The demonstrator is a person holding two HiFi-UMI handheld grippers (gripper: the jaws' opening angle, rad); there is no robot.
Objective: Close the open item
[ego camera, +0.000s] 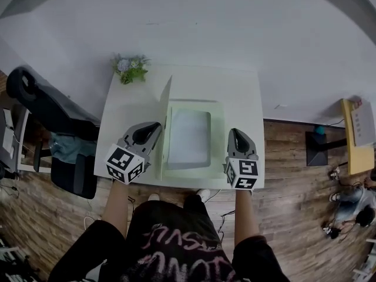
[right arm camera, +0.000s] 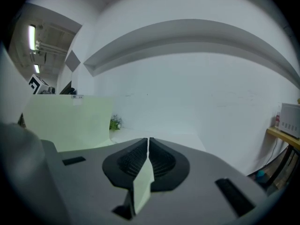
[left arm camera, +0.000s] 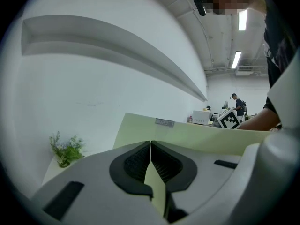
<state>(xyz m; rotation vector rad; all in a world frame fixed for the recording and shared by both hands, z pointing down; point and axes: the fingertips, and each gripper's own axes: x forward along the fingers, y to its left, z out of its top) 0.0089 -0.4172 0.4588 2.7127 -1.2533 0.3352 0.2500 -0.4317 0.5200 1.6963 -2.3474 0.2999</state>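
Pale green folder (ego camera: pixel 216 135) is noted open at the centre of the white tabletop (ego camera: pixel 238 90), with a white sheet (ego camera: pixel 189 138) inside. The cover (ego camera: pixel 165 106) is stood near upright along the 9 o'clock side. Its thin edge is pinched by the left hand-held gripper (ego camera: pixel 154 127). The folder's 4 o'clock edge is pinched by the right hand-held gripper (ego camera: pixel 235 135). Closing is judged roughly half done. The cover is not yet swung toward 3 o'clock and laid flat.

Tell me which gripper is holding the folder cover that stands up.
The left gripper: it grips the upright cover, raised on edge, while the right gripper pinches the flat cover.
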